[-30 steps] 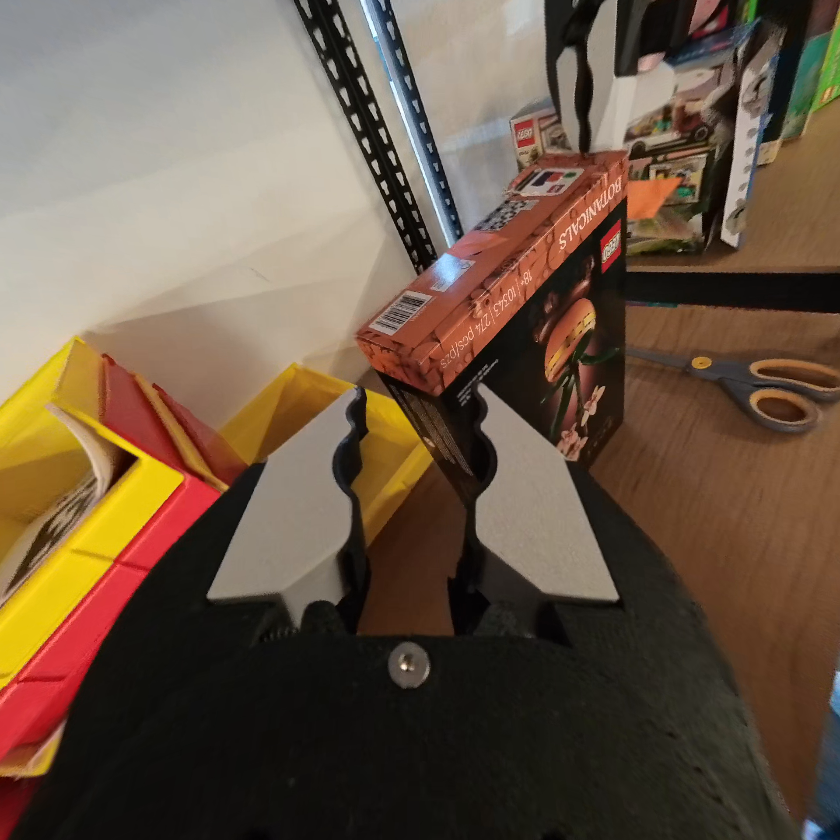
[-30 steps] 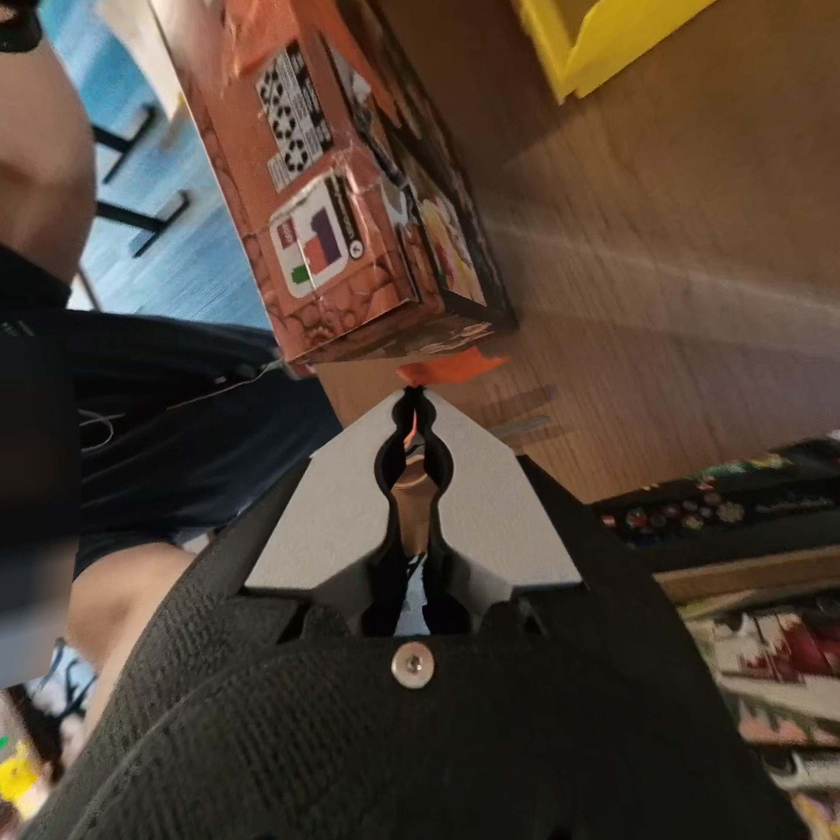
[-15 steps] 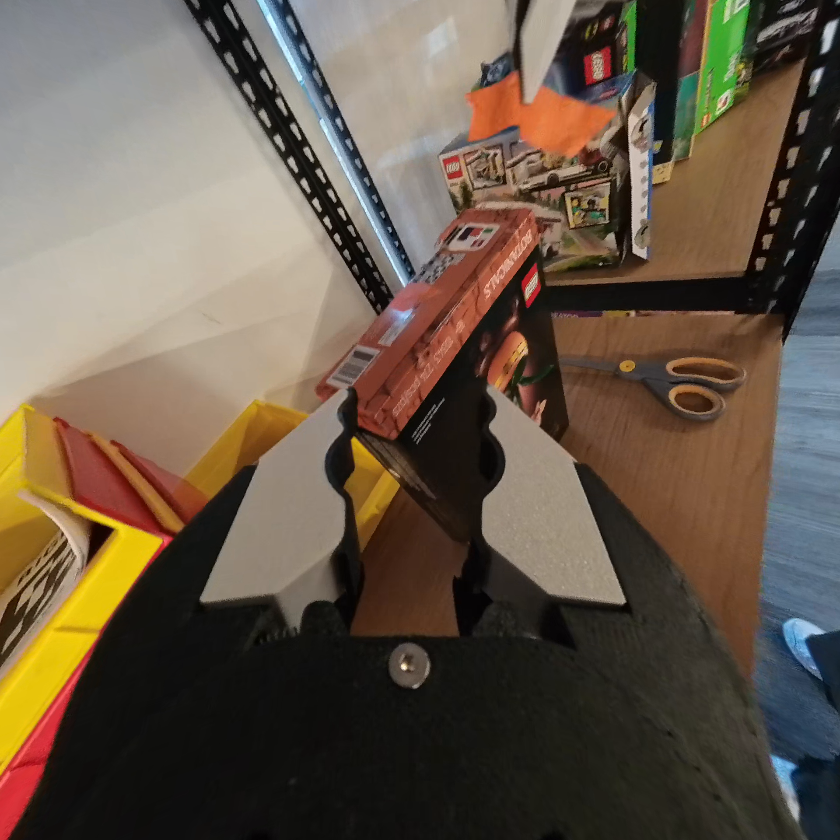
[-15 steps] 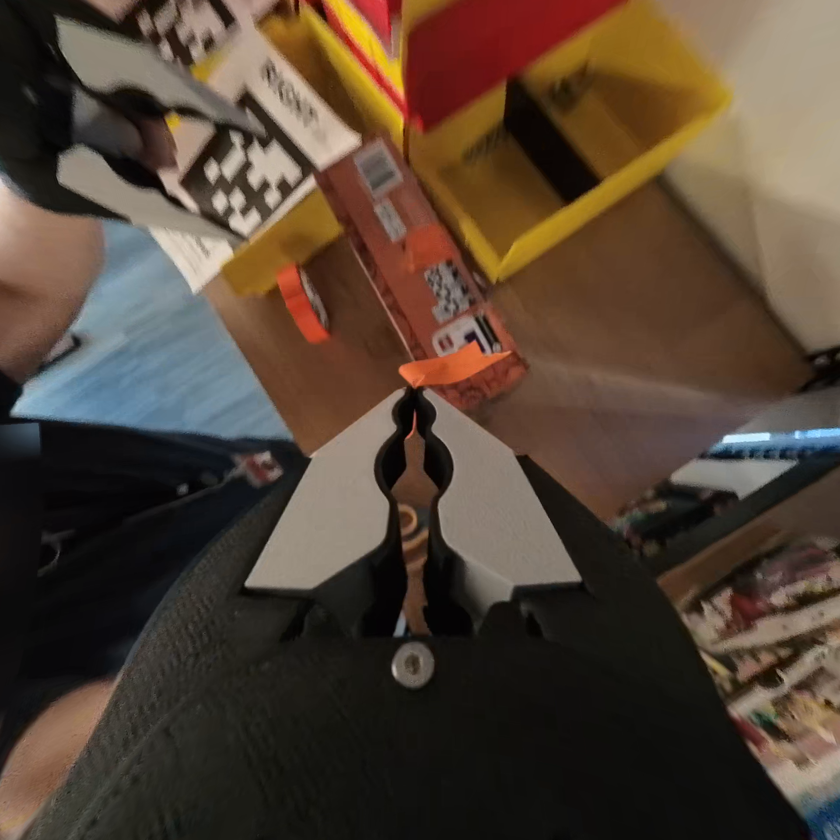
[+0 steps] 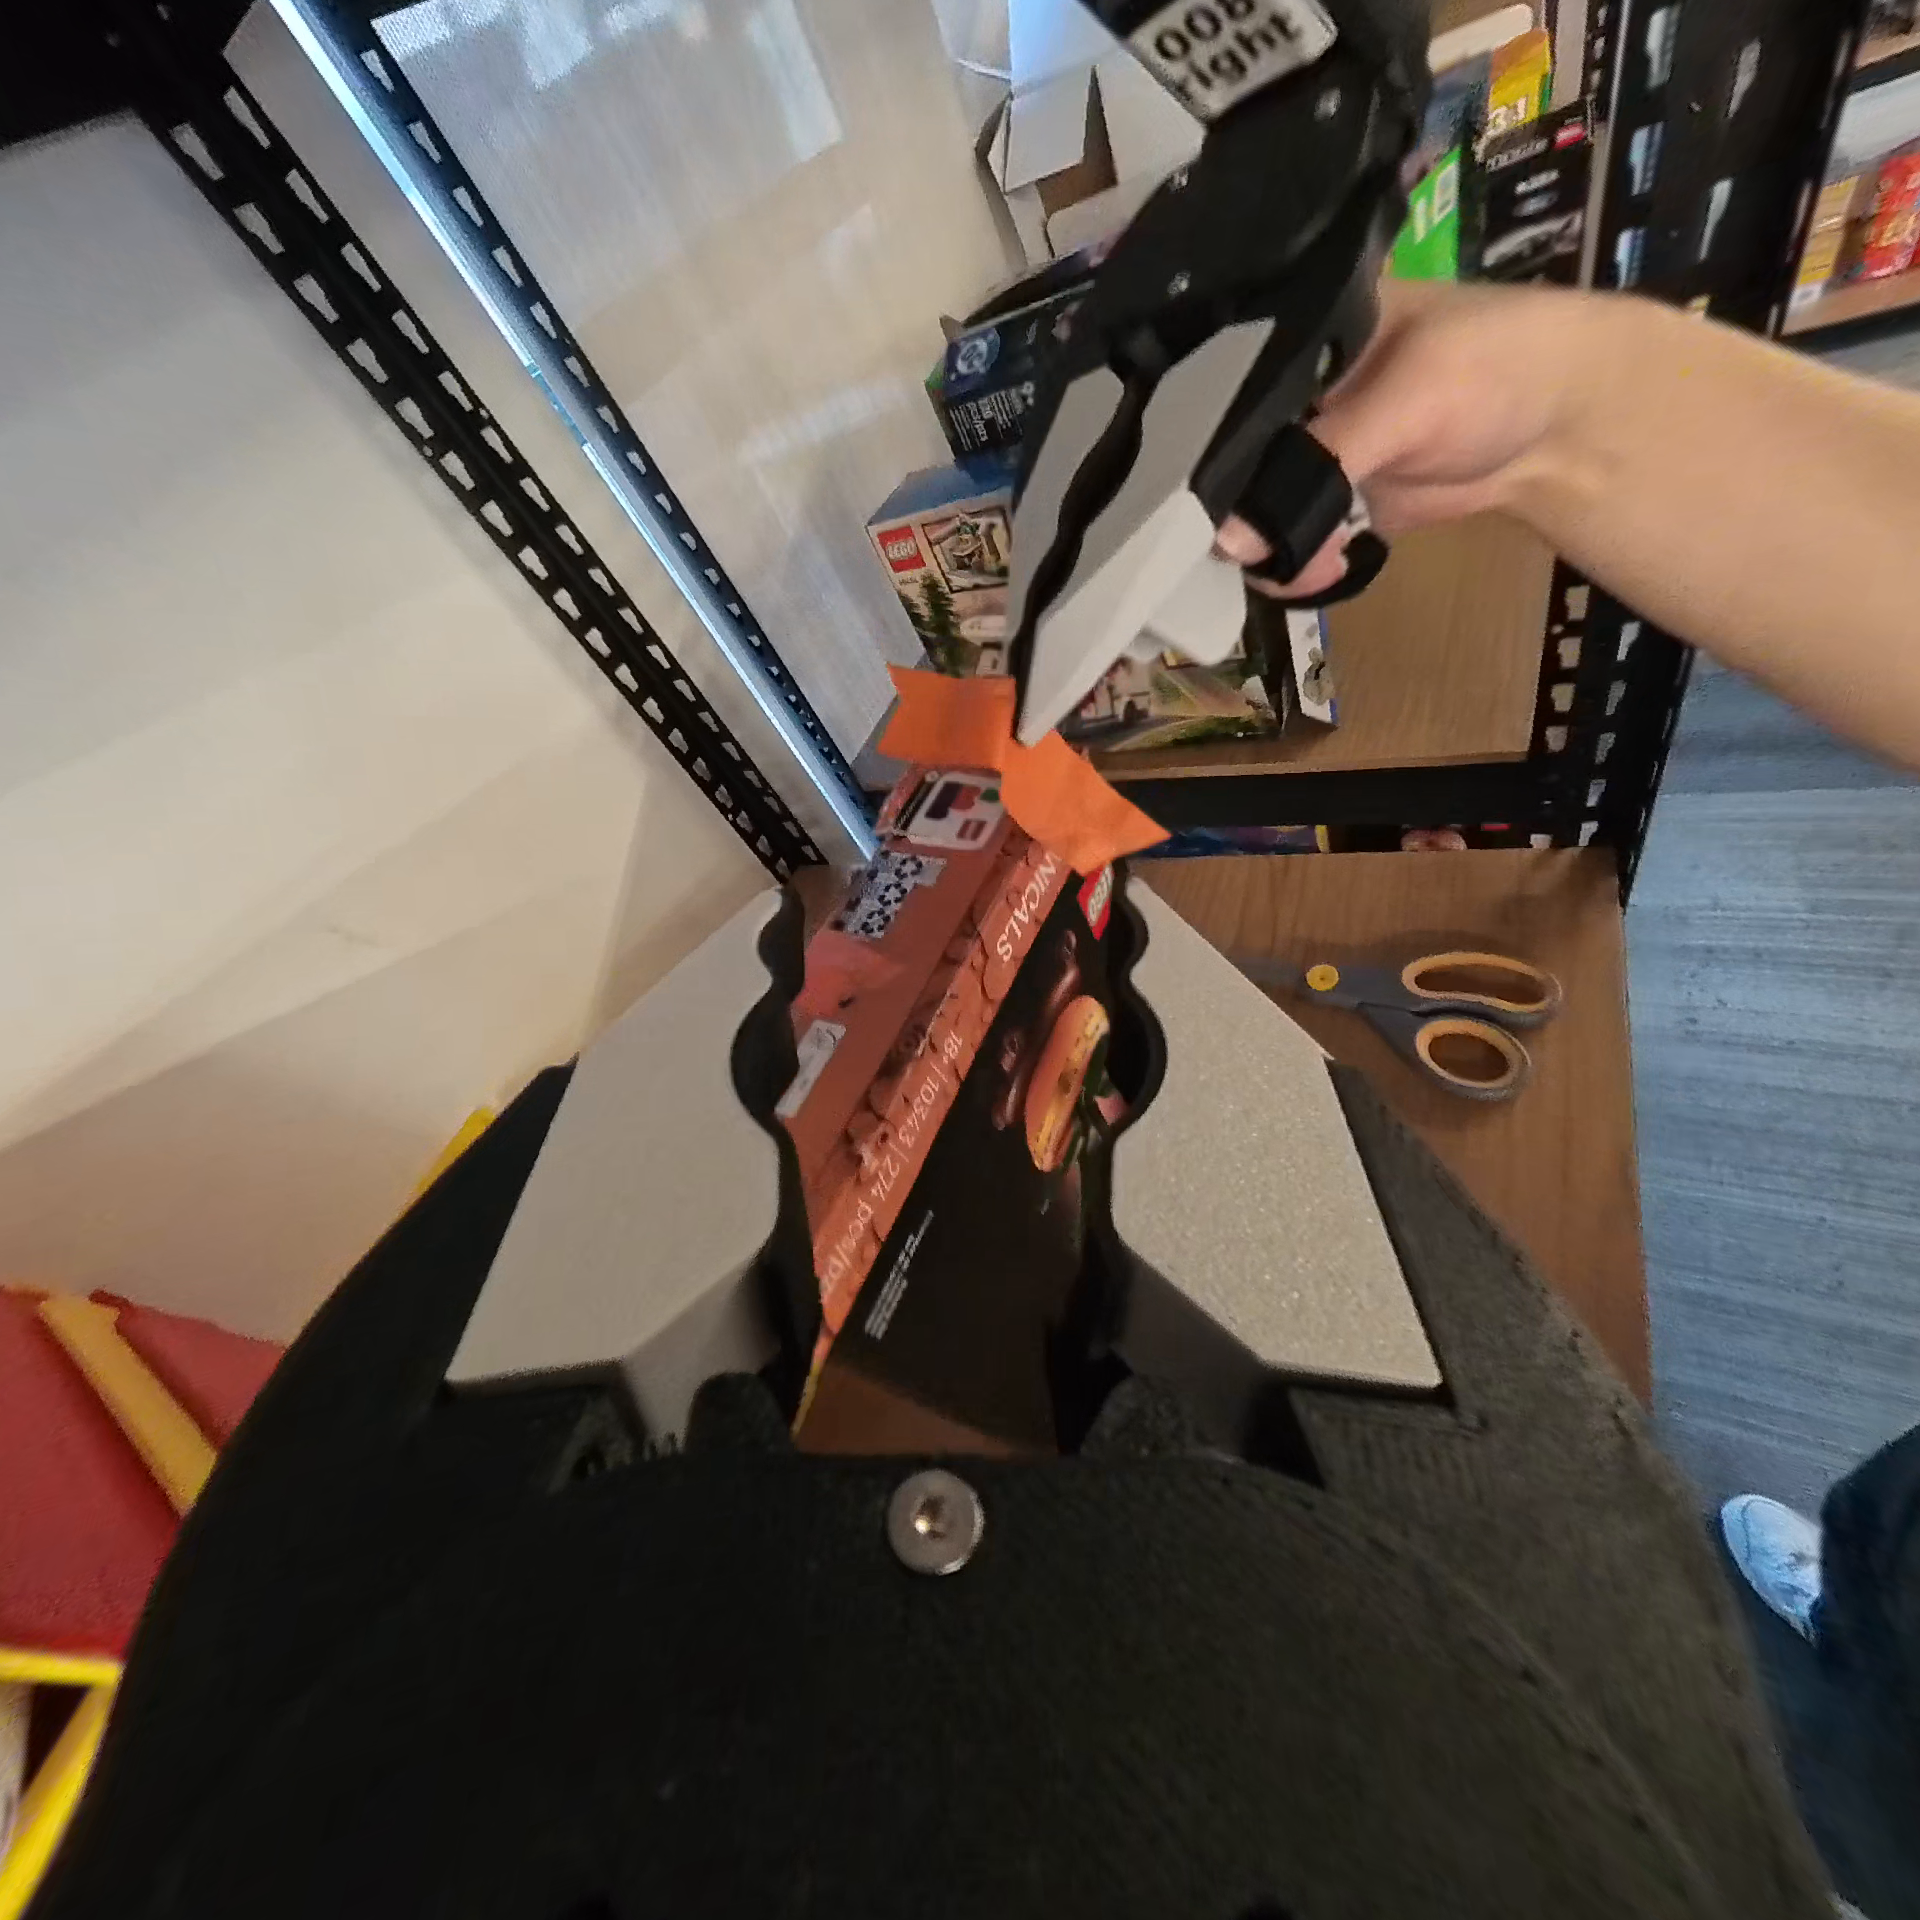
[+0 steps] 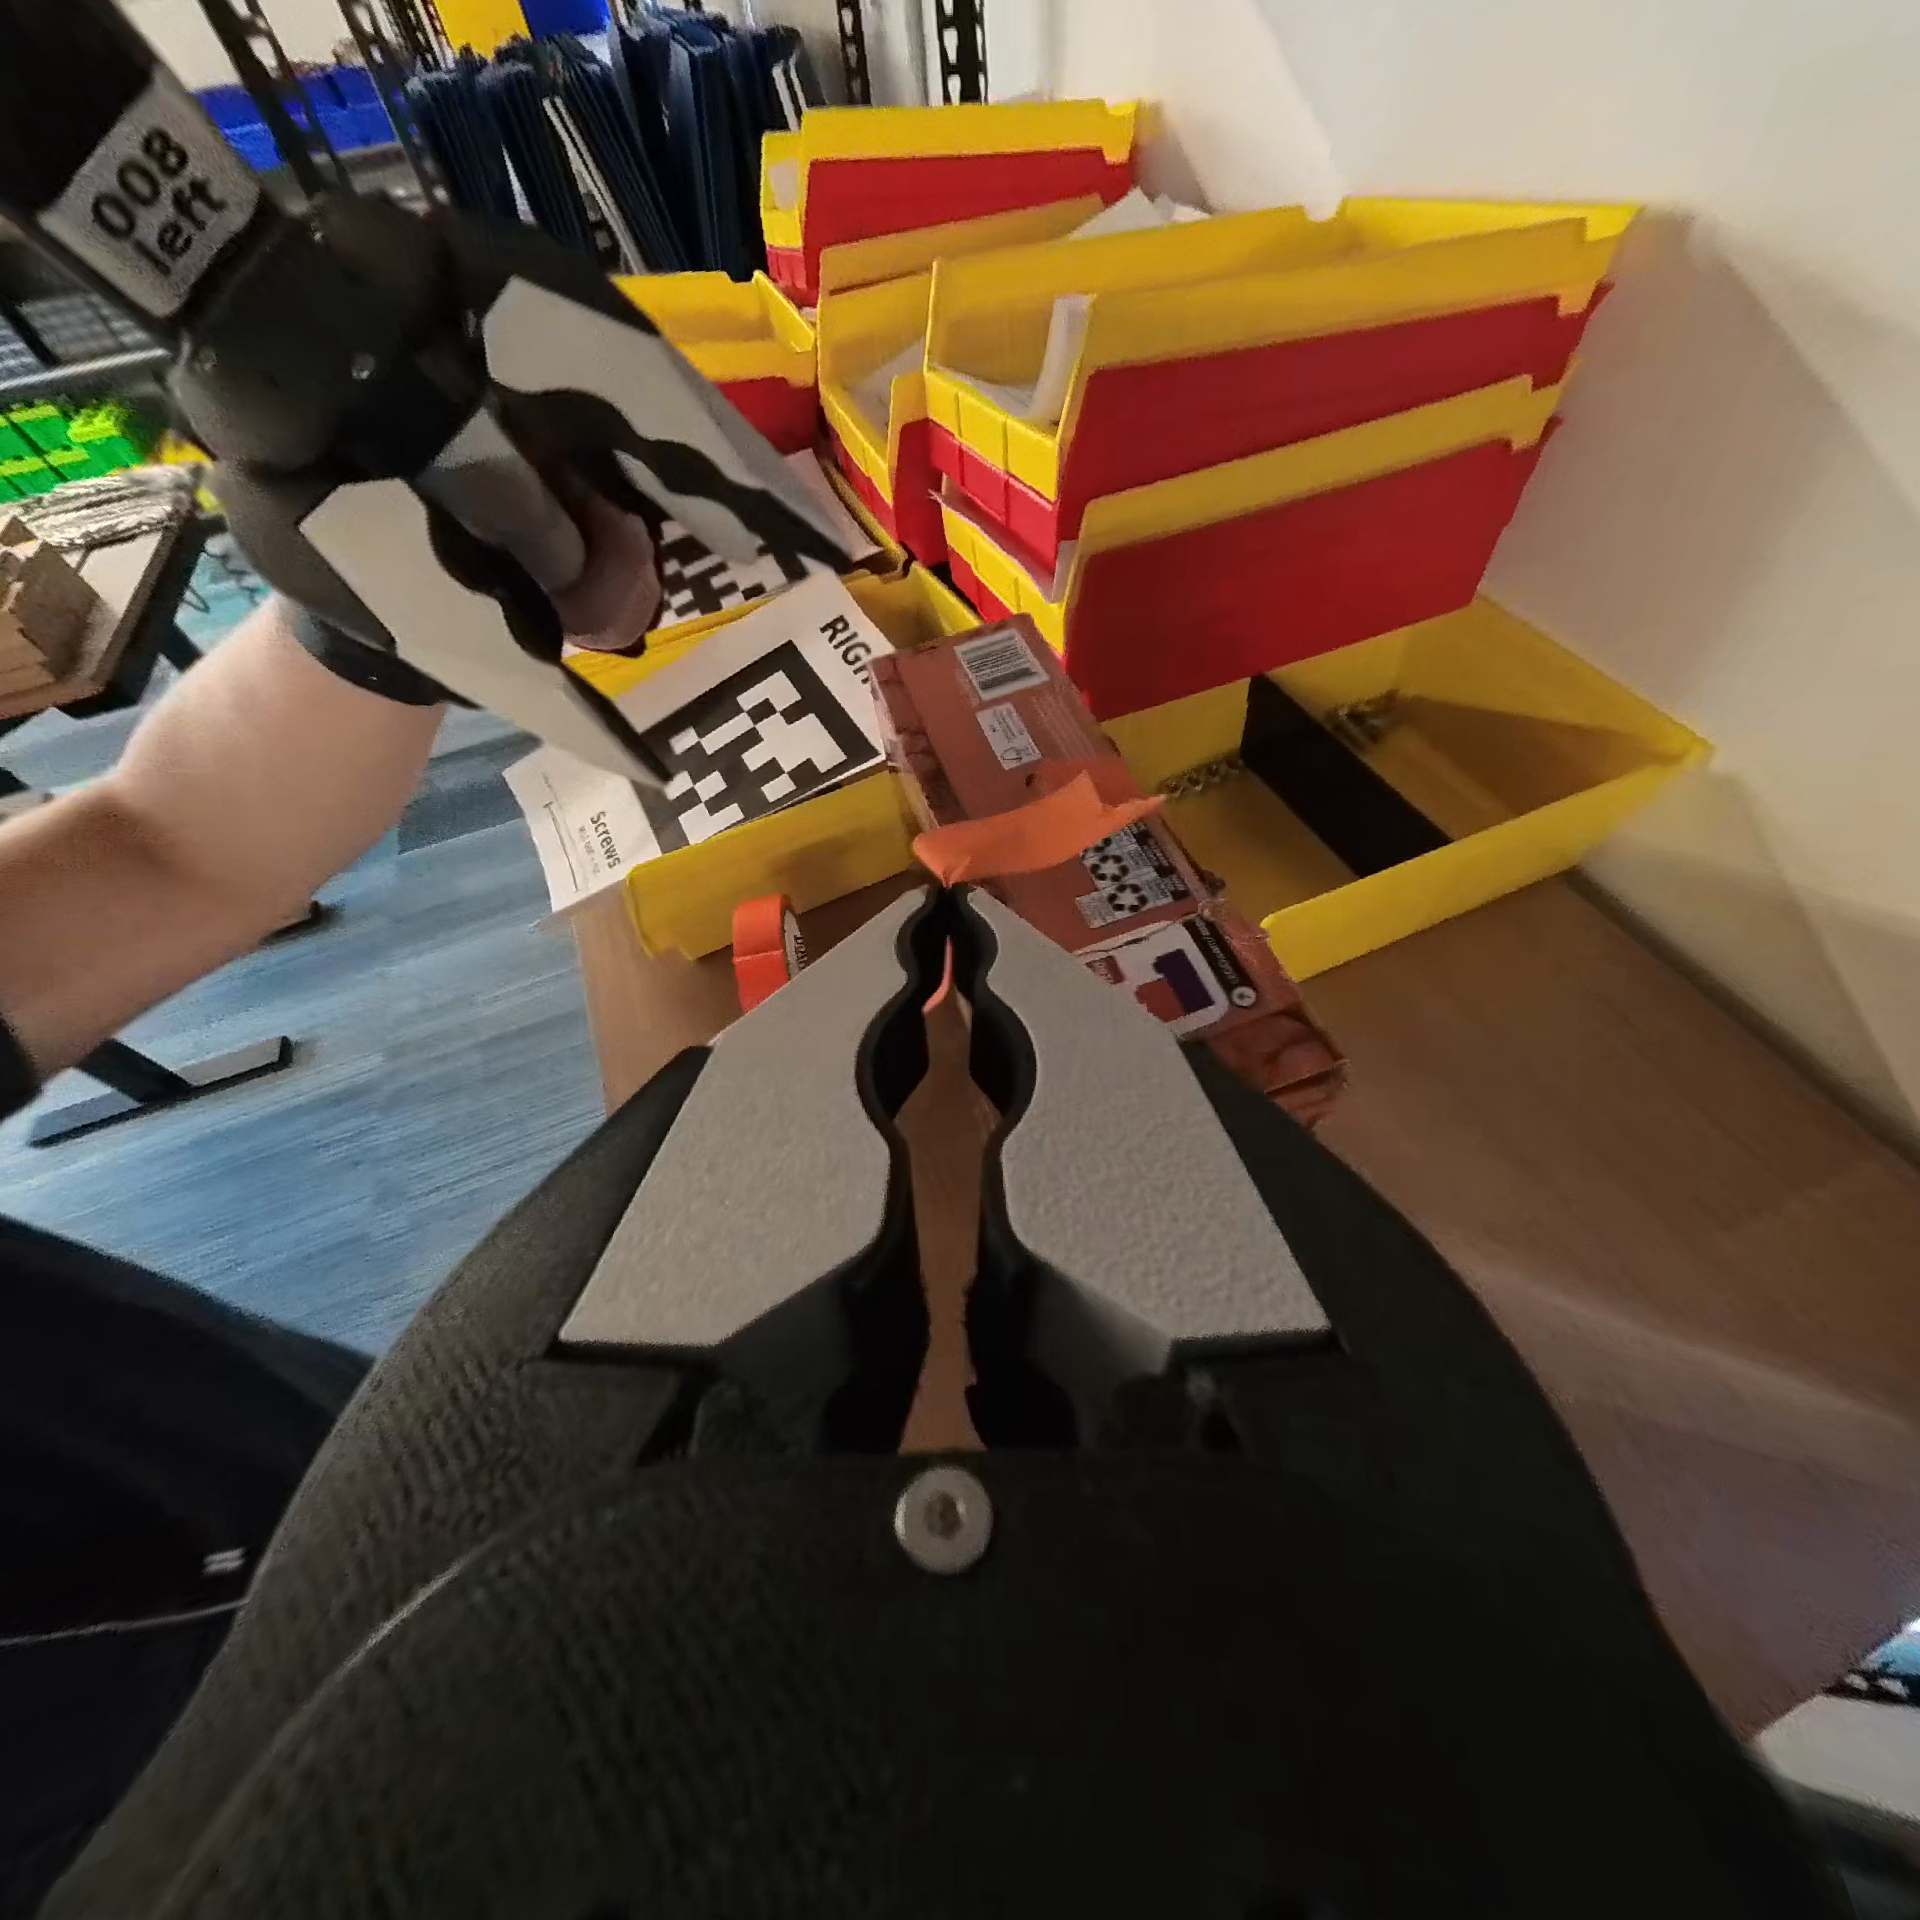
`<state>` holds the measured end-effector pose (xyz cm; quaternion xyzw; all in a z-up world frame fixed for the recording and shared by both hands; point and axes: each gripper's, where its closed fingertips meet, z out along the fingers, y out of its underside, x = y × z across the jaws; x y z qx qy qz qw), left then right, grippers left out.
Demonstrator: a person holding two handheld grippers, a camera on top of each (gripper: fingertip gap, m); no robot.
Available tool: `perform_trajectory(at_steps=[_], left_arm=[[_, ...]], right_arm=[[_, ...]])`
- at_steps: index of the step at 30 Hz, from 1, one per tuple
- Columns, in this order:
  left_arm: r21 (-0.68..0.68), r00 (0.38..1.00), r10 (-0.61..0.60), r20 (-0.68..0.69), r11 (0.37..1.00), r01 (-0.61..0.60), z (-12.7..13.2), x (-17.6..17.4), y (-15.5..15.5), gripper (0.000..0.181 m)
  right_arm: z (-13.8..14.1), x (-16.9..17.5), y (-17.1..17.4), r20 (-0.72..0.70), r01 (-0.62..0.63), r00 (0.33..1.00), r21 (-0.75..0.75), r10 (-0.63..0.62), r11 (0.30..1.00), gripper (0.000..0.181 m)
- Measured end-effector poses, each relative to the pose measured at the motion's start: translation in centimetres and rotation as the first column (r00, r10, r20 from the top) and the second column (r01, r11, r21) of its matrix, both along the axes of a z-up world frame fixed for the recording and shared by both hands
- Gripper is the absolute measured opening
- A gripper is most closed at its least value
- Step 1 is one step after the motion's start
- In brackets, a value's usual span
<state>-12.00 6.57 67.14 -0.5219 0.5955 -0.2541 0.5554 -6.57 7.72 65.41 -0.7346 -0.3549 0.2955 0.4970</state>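
An orange-brown and black toy box [image 5: 935, 1039] stands on its long edge on the wooden shelf [image 5: 1455, 1195]. My left gripper [image 5: 956, 899] is open, its fingers either side of the box's near end; I cannot tell if they touch it. In the right wrist view the left gripper [image 6: 753, 665] hangs open by the far end of the box [image 6: 1039, 769]. My right gripper [image 6: 945, 894] is shut on a strip of orange tape [image 6: 1029, 831]. In the left wrist view the right gripper [image 5: 1039, 717] holds the tape [image 5: 997, 758] just above the box's far top corner.
Scissors [image 5: 1434, 1013] lie on the shelf right of the box. A roll of orange tape [image 6: 764, 940] stands by a yellow bin [image 6: 1486, 831]. Stacked red and yellow bins [image 6: 1299, 416] line the wall. Toy boxes [image 5: 935, 561] and a black upright [image 5: 468, 447] stand behind. Left tips to right tips: about 7 cm.
My left gripper has closed in, so the box sits deeper between its open fingers. My right gripper pulled away from the box with the tape, then came back over its top corner.
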Motion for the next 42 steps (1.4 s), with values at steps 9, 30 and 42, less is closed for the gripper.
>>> perform_trajectory(at_steps=[9, 30, 42], left_arm=[[-0.053, 0.979, -0.14, -0.148, 0.99, 0.133, -1.3, 3.1, 1.6, 0.065], [0.026, 0.937, -0.21, -0.278, 0.974, 0.226, -4.1, 5.4, 3.3, 0.084], [0.136, 0.942, -0.102, -0.319, 0.979, 0.152, -4.9, 6.2, 3.6, 0.078]], right_arm=[[0.2, -0.1, -0.3, -0.054, -0.053, 0.997, 0.135, 0.061, 0.989, 0.0], [-1.5, -0.6, -0.2, 0.022, -0.147, 0.988, 0.388, 0.15, 0.91, 0.0], [-1.5, -0.5, -0.2, 0.046, -0.171, 0.984, 0.492, 0.171, 0.854, 0.0]])
